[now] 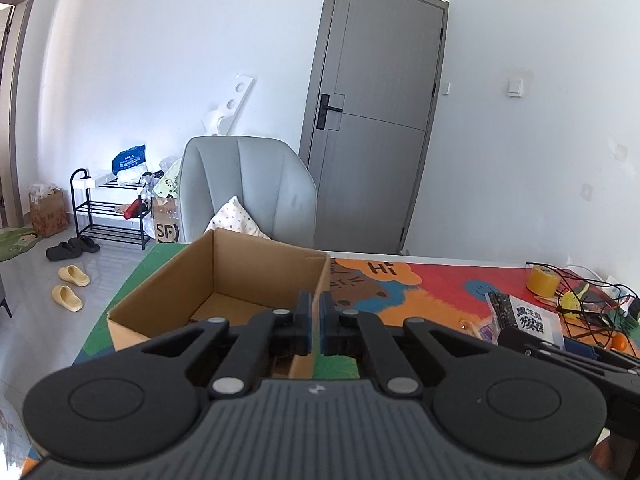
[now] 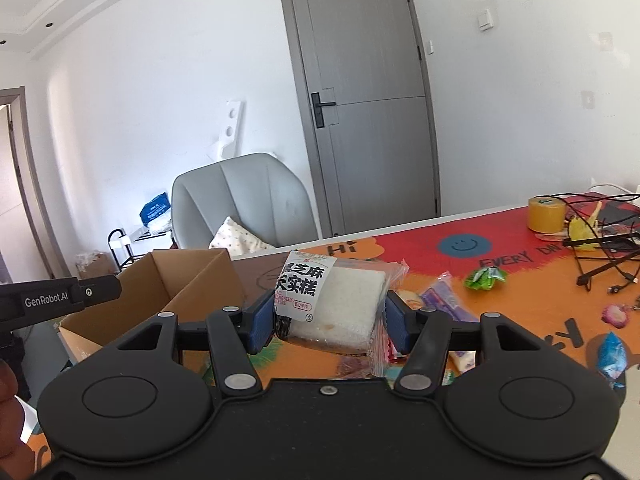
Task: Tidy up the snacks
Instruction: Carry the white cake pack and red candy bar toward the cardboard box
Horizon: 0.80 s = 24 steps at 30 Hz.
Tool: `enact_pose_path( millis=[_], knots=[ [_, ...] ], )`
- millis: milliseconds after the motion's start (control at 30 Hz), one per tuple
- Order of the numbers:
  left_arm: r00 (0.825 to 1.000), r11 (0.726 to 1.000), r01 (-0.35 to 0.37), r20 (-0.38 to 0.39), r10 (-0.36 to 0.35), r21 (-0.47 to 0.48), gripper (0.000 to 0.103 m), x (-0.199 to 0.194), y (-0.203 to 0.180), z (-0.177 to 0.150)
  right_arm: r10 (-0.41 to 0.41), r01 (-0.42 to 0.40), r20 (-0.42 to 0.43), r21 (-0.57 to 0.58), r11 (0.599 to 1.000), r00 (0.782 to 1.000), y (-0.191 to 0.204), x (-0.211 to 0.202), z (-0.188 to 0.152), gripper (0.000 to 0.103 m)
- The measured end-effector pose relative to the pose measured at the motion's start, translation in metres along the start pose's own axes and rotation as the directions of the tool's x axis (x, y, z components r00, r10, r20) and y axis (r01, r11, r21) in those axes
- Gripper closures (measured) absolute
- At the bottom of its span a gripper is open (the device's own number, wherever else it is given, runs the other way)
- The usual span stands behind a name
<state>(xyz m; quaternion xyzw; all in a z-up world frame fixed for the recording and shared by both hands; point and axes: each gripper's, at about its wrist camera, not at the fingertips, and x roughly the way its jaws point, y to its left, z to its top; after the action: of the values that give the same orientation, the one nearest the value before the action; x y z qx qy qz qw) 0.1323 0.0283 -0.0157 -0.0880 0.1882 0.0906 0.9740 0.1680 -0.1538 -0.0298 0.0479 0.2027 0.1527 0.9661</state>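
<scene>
My right tongs [image 2: 330,320] clamp one cake packet [image 2: 332,300], left tongs [image 1: 315,322] pinched closed and empty above one cardboard box [image 1: 224,280] at the worktop's [image 1: 432,280] left edge.

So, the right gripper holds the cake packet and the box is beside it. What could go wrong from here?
1. The right gripper pinches the rice cake packet partly by its loose plastic wrap, so it may slip out before reaching the cardboard box.
2. The shut left gripper hovers at the box's near side and could block the drop or bump the right one.
3. The soft cake may get squashed.
</scene>
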Motion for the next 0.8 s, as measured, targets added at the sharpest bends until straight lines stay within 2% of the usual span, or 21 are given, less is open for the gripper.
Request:
enact_pose_path(
  millis=[367, 533, 667, 733, 800],
  knots=[
    [0.994, 1.0, -0.003, -0.106, 0.003, -0.003, 0.096, -0.004, 0.007, -0.03, 0.027, -0.028, -0.045, -0.012, 1.0, 0.999, 0.008, 0.004, -0.012, 0.047],
    [0.991, 1.0, -0.025, -0.134, 0.023, -0.011, 0.089, -0.006, 0.008, -0.041, 0.034, -0.037, -0.077, -0.026, 0.999, 0.996, 0.012, 0.001, -0.024, 0.047],
    [0.988, 1.0, -0.026, -0.152, 0.025, -0.003, 0.079, -0.008, 0.005, -0.05, 0.031, -0.035, -0.1, -0.033, 0.999, 0.995, 0.015, -0.003, -0.033, 0.047],
    [0.988, 1.0, -0.026, -0.153, 0.027, 0.006, 0.071, -0.01, 0.003, -0.054, 0.029, -0.033, -0.108, -0.03, 0.999, 0.994, 0.013, -0.004, -0.036, 0.047],
    [0.988, 0.999, -0.033, -0.153, 0.035, 0.016, 0.057, -0.01, 0.002, -0.057, 0.028, -0.031, -0.111, -0.029, 0.999, 0.993, 0.013, -0.005, -0.039, 0.047]
  ],
)
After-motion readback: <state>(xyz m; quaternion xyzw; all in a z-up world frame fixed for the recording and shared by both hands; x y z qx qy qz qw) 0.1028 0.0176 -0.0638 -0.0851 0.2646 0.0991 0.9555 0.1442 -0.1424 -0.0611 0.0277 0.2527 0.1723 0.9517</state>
